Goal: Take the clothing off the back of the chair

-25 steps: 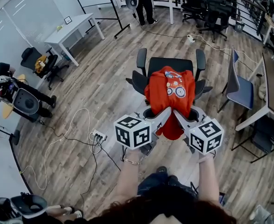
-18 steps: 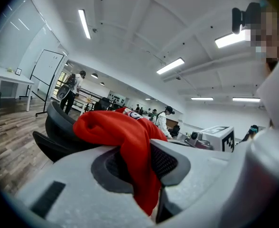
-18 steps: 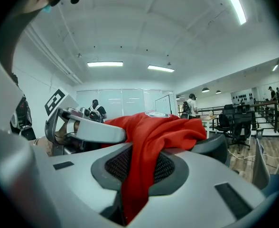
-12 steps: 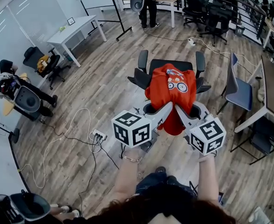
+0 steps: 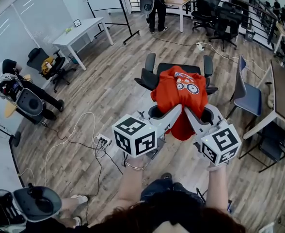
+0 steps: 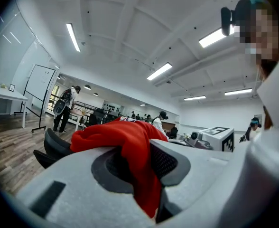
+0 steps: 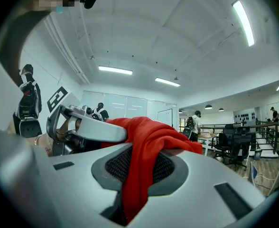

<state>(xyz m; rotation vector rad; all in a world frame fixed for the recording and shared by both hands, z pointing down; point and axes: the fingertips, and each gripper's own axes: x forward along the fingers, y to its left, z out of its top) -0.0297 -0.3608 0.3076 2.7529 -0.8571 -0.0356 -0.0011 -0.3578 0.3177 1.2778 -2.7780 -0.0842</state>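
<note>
A red shirt (image 5: 179, 89) with a printed patch hangs bunched over the black office chair (image 5: 150, 64), its near part lifted toward me. My left gripper (image 5: 175, 112) is shut on a fold of the shirt's left side, and the red cloth (image 6: 125, 139) runs down between its jaws. My right gripper (image 5: 188, 113) has just been closing, and its pads pinch the red cloth (image 7: 146, 141) on the right side. Both grippers point level and meet side by side at the shirt's near edge. The chair's back is hidden under the cloth.
A blue chair (image 5: 246, 93) and a dark desk (image 5: 284, 89) stand at the right. Cables and a power strip (image 5: 102, 141) lie on the wood floor at the left. A white table (image 5: 79, 30), more office chairs (image 5: 220, 13) and people stand farther off.
Both grippers have risen together with the shirt in their grip, and the cloth has come up and toward me off the chair back.
</note>
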